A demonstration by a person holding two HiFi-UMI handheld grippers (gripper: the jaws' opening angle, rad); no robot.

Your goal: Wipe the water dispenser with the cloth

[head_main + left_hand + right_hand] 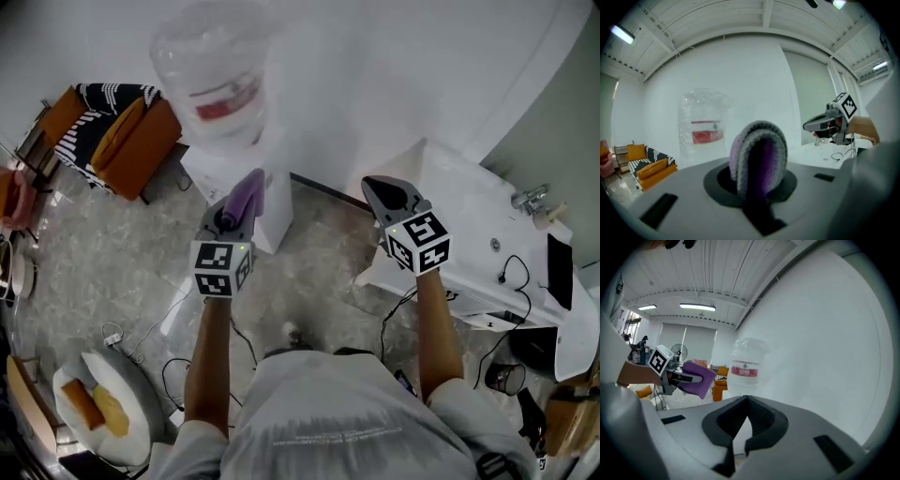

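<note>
The water dispenser (272,225) stands white against the wall, its clear bottle (217,89) with a red label on top. A folded purple and grey cloth (247,195) sticks up from my left gripper (234,214), which is shut on it just in front of the dispenser's body. In the left gripper view the cloth (759,157) fills the jaws and the bottle (705,124) lies ahead to the left. My right gripper (382,192) hovers to the dispenser's right, shut and holding nothing. Its jaws (747,401) meet at the tips, with the bottle (747,363) beyond.
An orange sofa (131,141) with a striped cushion stands at the left. A white counter (487,234) with a tap (530,199) runs along the right. Cables (183,366) trail over the marbled floor, and a round seat with yellow cushions (98,408) sits low at the left.
</note>
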